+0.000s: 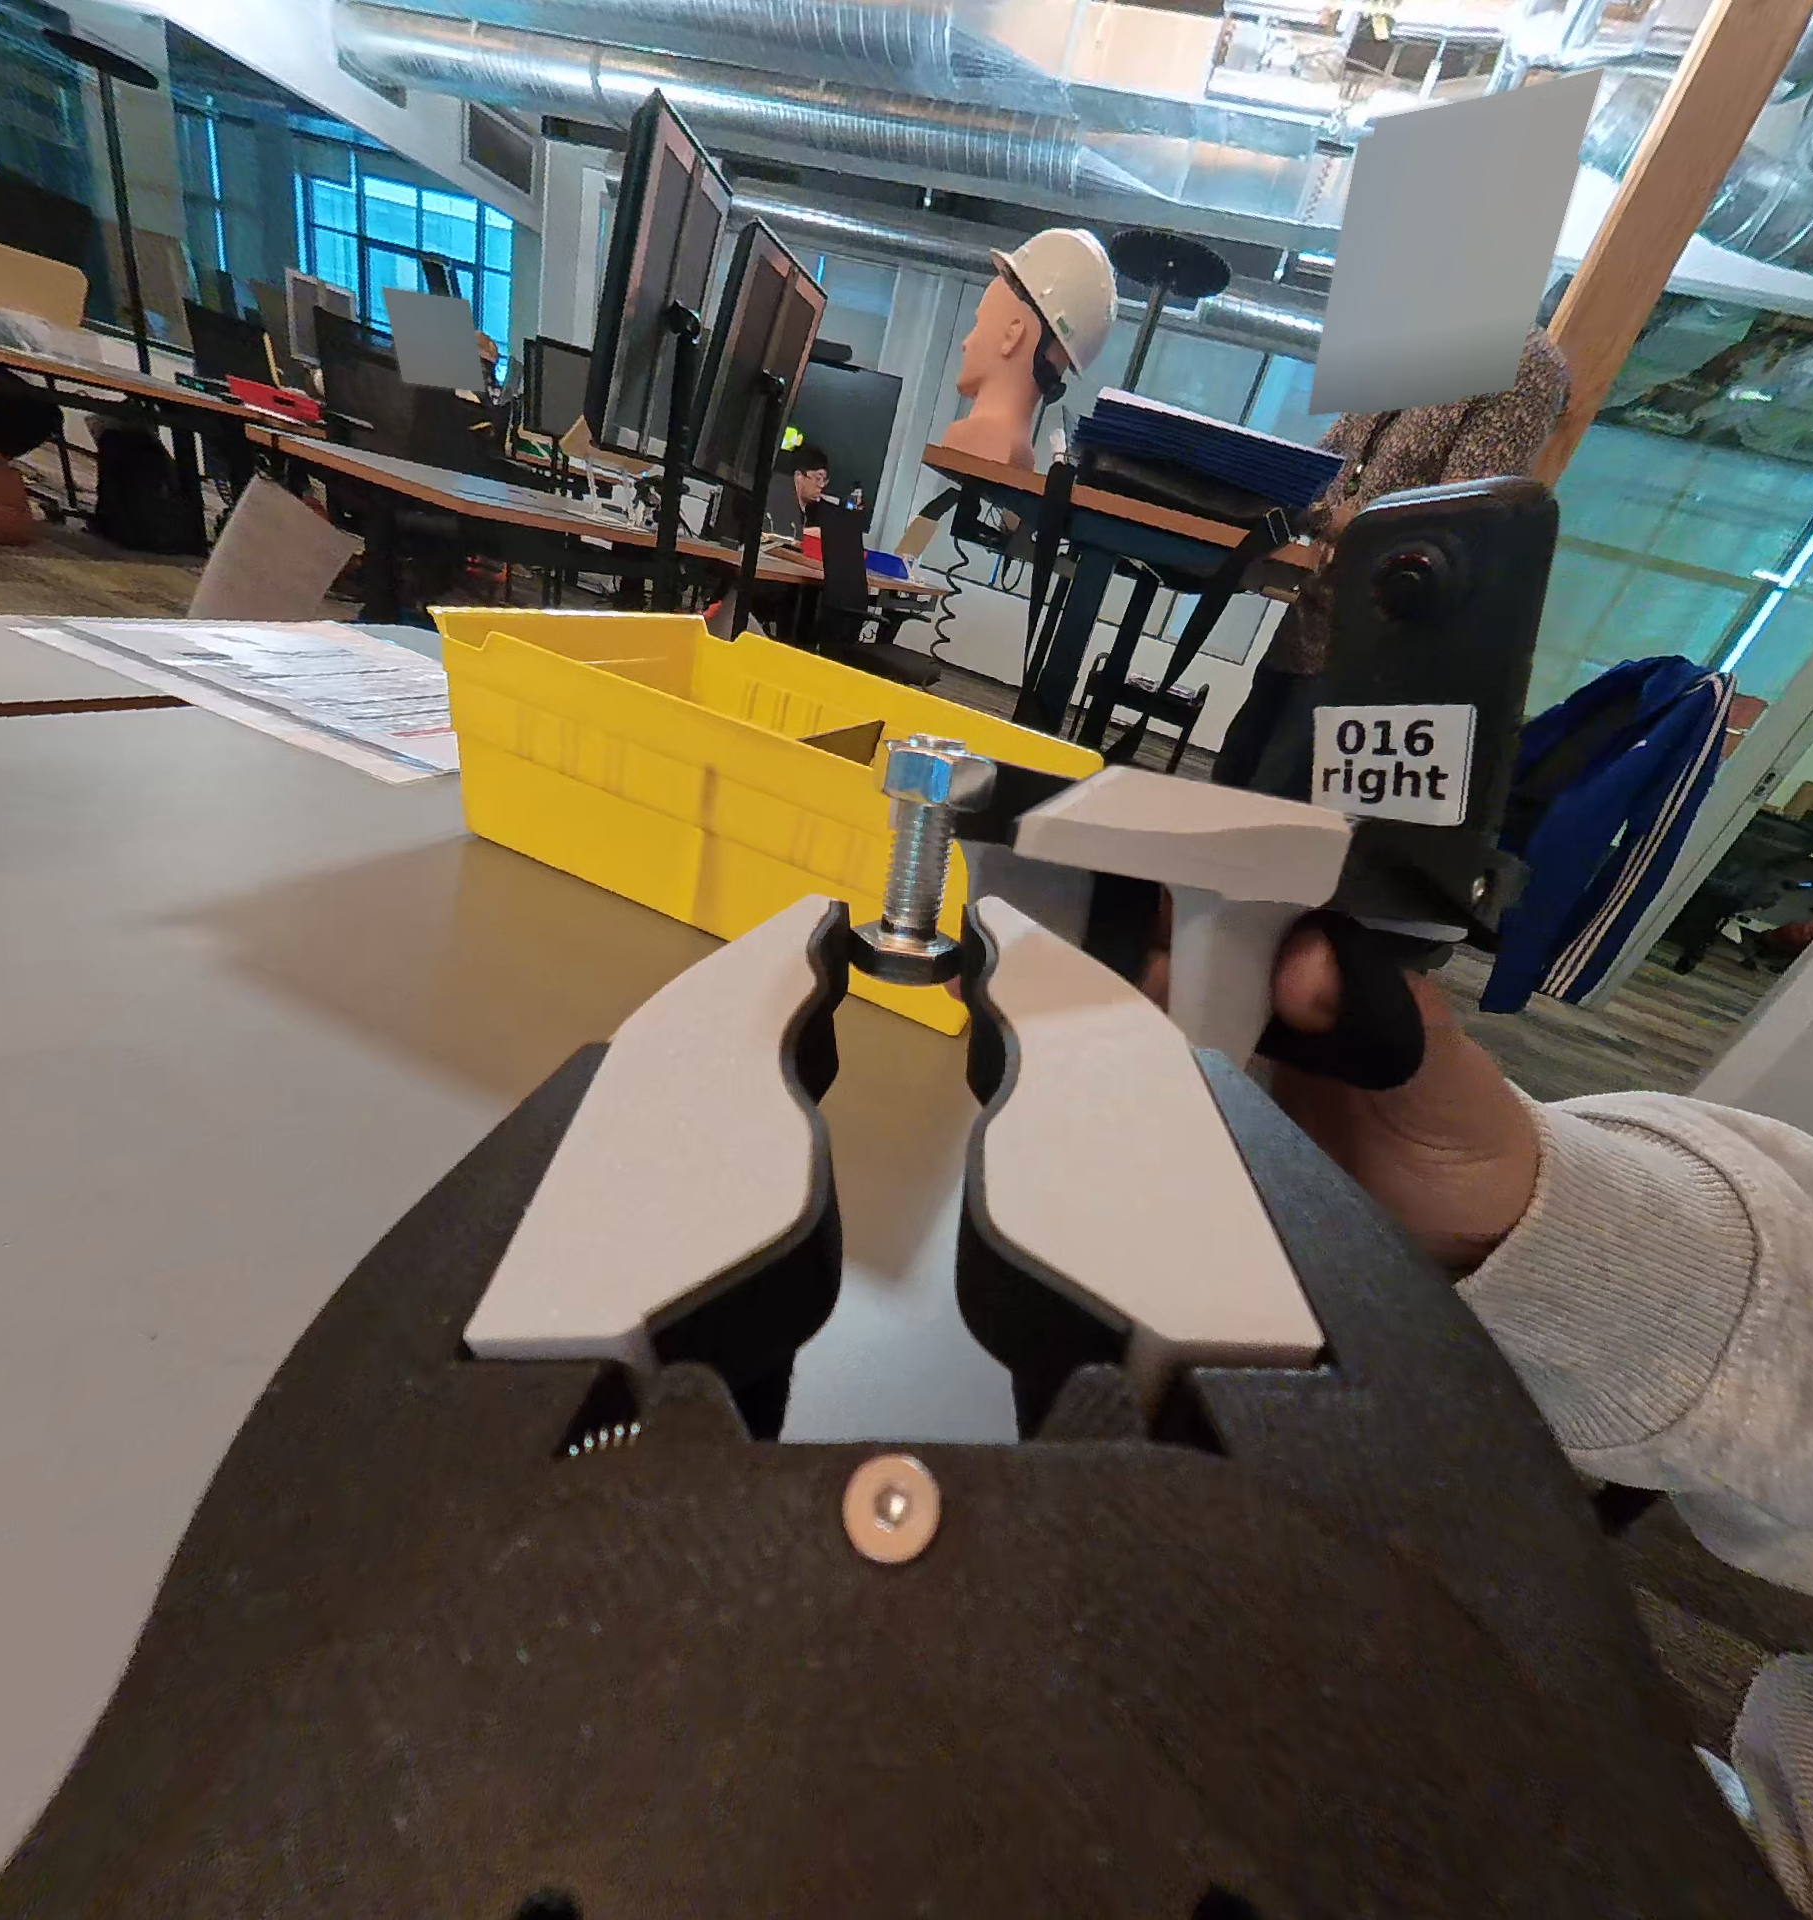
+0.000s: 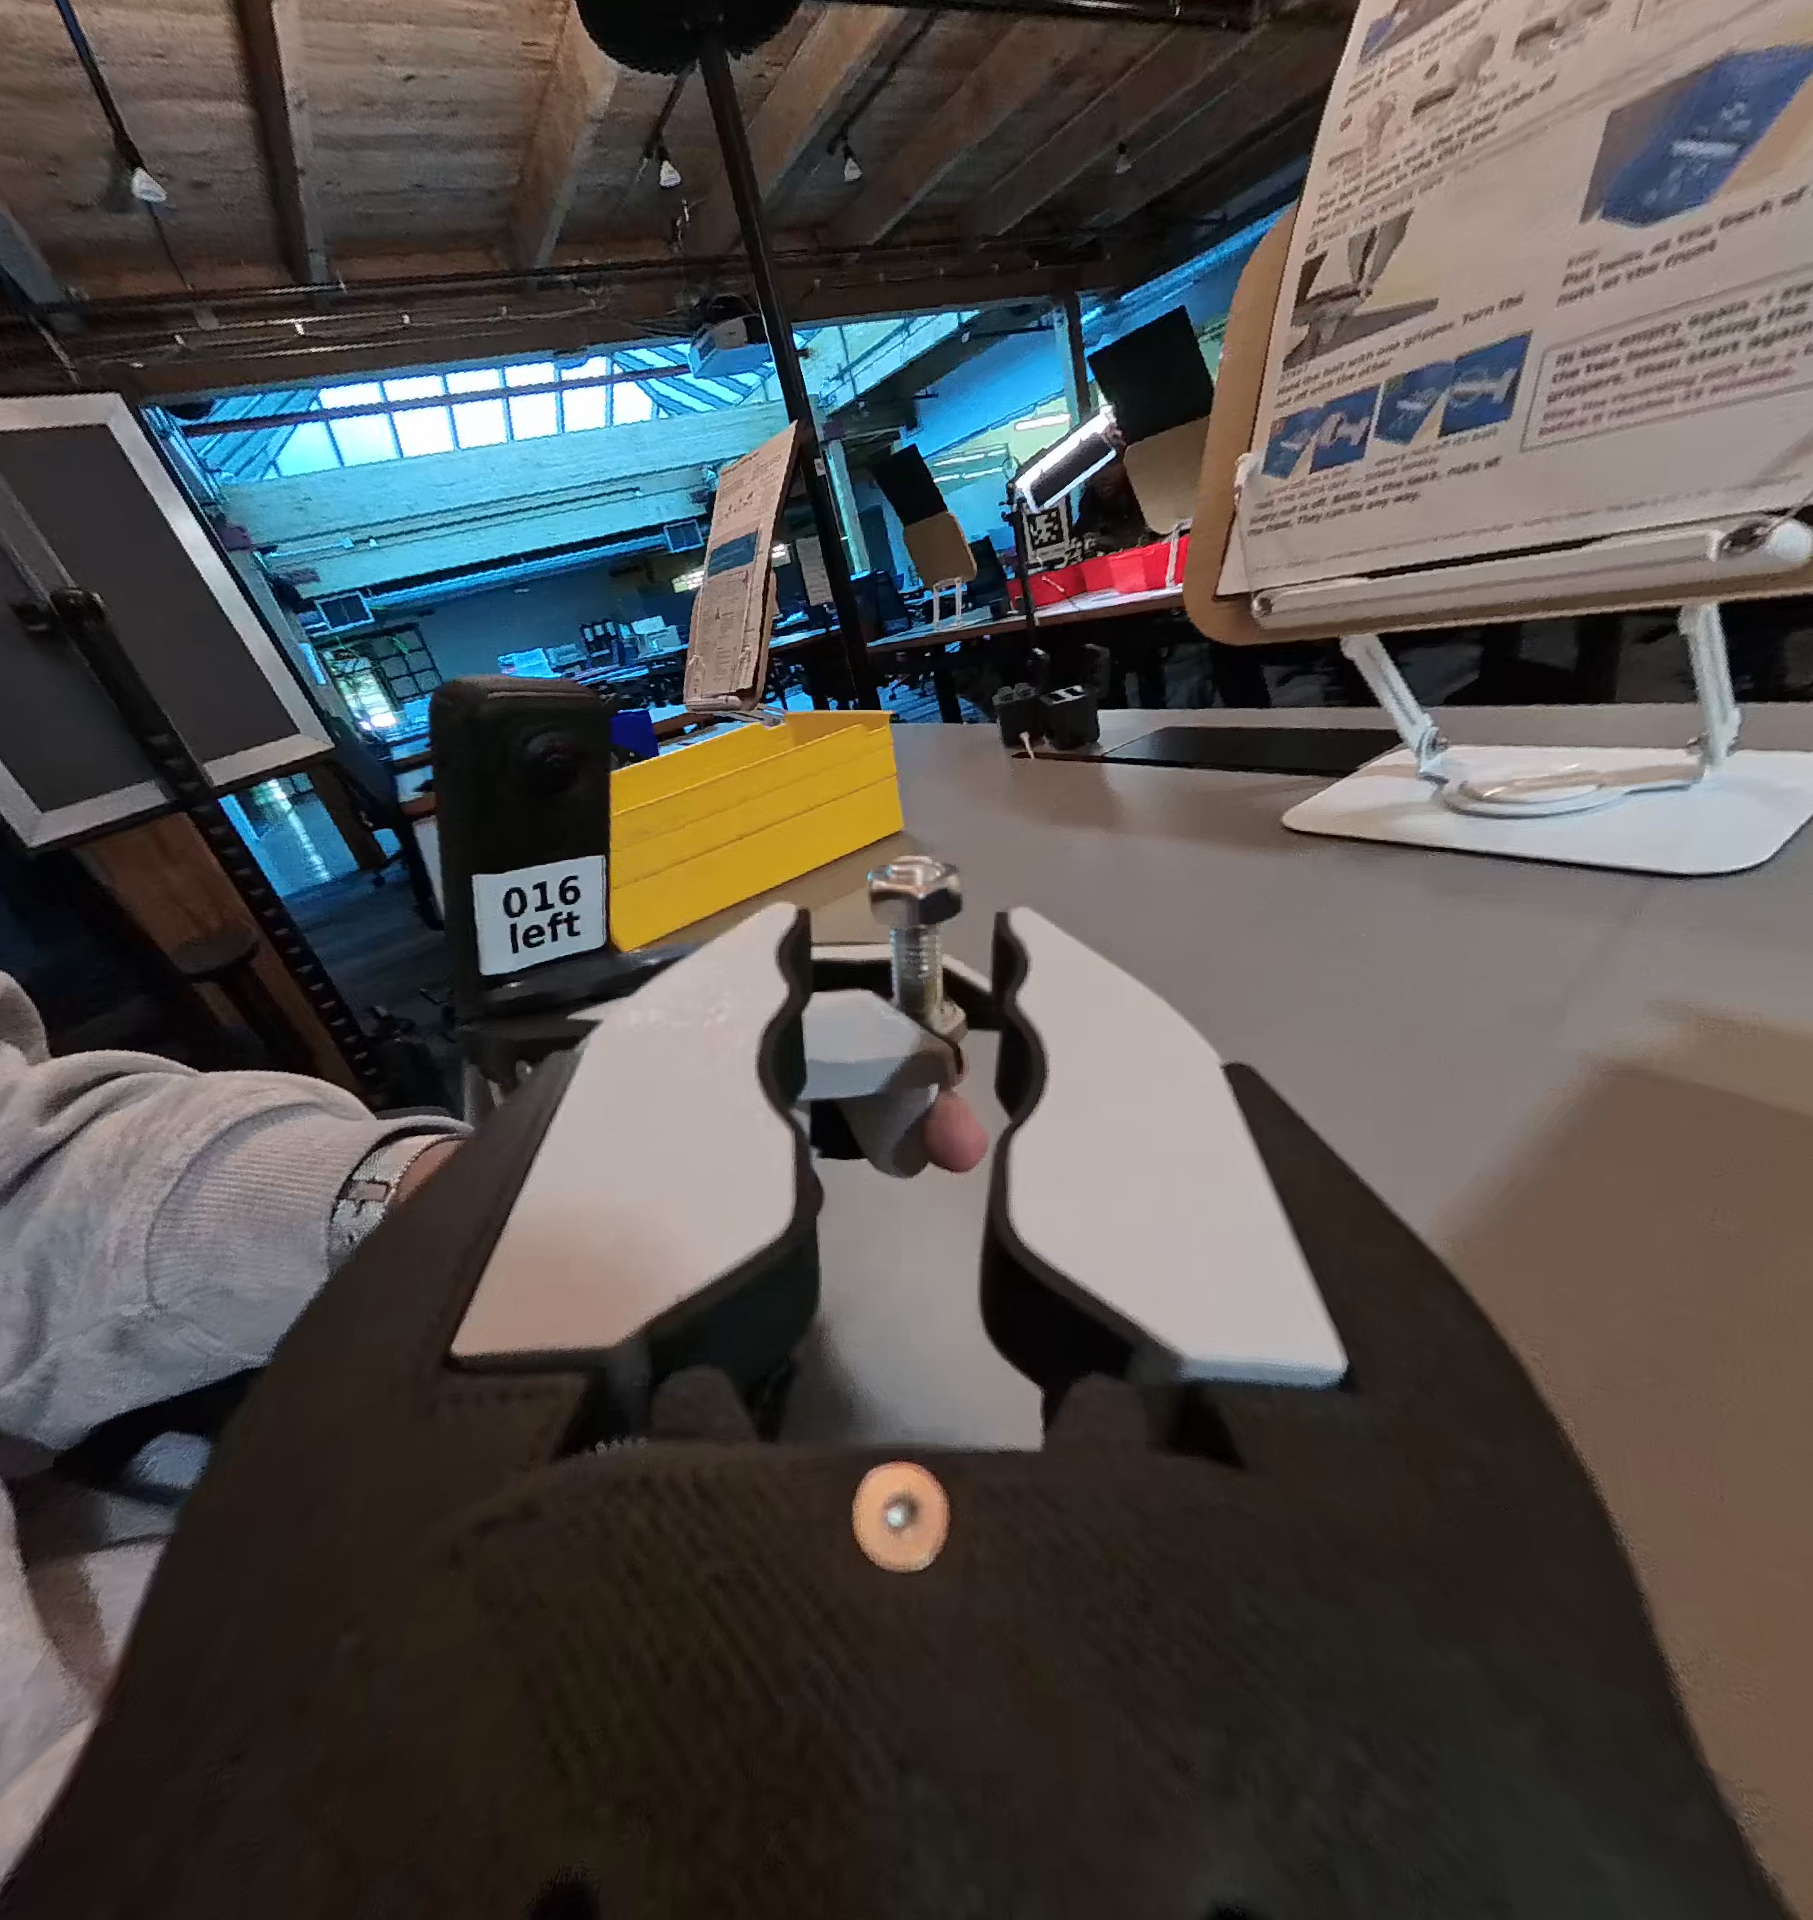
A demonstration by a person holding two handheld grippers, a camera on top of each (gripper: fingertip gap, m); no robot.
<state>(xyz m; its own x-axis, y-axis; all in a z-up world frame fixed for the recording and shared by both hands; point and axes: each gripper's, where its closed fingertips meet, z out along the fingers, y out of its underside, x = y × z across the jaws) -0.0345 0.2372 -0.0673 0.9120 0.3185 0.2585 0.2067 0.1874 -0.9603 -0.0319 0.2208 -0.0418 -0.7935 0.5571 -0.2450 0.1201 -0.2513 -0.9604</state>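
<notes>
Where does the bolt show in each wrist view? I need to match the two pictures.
Left wrist view: the bolt stands upright at centre, its nut between the left gripper fingertips.
Right wrist view: bolt upright just above centre, beyond the right gripper tips.
Shared landmark: the yellow bin behind the bolt.

yellow bin (image 1: 673, 790) blocks ahead; bare table (image 1: 206, 1039) leftward
</notes>
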